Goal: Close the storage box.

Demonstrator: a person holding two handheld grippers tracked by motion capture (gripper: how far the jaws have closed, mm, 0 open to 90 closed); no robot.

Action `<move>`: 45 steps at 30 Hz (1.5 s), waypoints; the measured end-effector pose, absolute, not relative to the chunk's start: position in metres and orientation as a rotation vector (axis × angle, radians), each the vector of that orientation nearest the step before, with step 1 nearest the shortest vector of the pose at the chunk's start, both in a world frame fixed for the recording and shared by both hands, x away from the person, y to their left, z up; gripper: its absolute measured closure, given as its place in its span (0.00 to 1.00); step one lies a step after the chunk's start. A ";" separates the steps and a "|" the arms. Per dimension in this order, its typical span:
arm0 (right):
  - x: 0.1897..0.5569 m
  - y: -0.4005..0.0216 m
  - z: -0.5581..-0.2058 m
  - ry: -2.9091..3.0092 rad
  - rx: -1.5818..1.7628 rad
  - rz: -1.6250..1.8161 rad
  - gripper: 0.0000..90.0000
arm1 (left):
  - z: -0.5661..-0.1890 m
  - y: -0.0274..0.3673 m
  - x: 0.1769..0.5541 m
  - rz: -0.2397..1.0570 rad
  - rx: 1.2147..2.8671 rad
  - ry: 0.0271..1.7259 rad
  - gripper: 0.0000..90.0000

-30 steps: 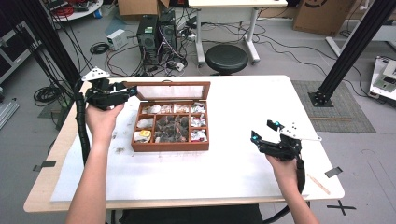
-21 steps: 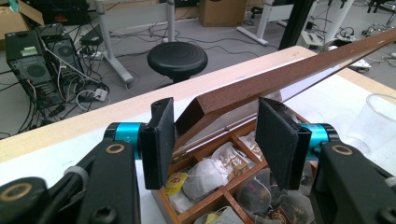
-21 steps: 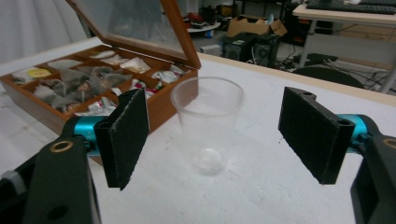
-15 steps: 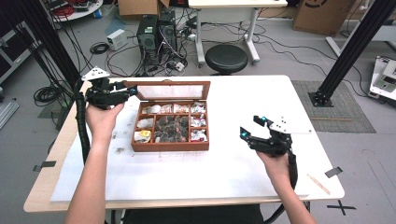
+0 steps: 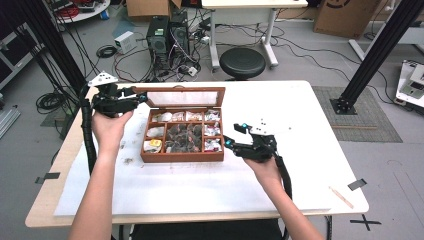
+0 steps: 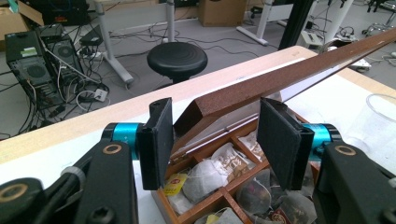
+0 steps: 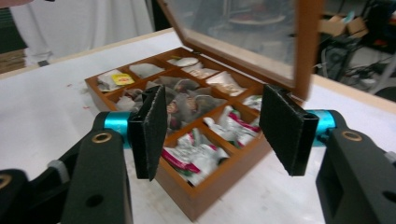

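Found at the middle of the white table (image 5: 310, 125): wooden tea box (image 5: 182, 156), open, with its glazed lid (image 5: 185, 90) standing up at the far side. Found at the lid's far left corner: left gripper (image 5: 140, 97), straddling that corner with jaws part open. Cannot tell from the left gripper view whether the pads actually press on the frame. Found just beside the box's near right corner: right gripper (image 5: 233, 135), unclenched, with nothing between the jaws, which have just been closing. Aimed at the near right compartment and its red and green tea packets (image 7: 194, 156).

Judged to be the approach step of picking a packet while steadying the lid. Not yet touching any packet.

Next move calls for carrying the right jaws in over the box wall, lowering onto a single packet, then closing. Recommend keeping clear of the dividers and the lid's edge
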State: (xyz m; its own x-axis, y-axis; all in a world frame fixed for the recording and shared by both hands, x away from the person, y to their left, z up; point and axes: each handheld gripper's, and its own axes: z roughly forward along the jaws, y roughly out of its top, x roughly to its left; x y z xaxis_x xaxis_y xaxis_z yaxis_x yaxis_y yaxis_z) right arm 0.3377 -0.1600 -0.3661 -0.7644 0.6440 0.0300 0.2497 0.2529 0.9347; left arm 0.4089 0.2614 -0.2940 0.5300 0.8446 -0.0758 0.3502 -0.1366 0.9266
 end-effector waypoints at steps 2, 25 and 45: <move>0.340 -0.157 -0.367 2.183 0.814 1.516 0.49 | -0.294 0.261 0.409 0.590 1.721 1.009 0.51; 0.389 -0.036 -0.384 2.422 0.859 1.360 0.55 | -0.297 0.262 0.411 0.584 1.705 1.004 0.50; 0.389 -0.003 -0.388 2.473 0.799 1.199 1.00 | -0.302 0.262 0.410 0.583 1.696 1.009 0.49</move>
State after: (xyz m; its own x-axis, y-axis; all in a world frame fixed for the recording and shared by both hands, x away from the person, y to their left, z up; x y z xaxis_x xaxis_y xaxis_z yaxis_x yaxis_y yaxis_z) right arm 0.3887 -0.0029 -0.3884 -0.8084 0.5886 -0.0095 0.3572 0.5033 0.7868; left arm 0.4103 0.2617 -0.3024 0.5289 0.8439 -0.0901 0.3431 -0.1155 0.9322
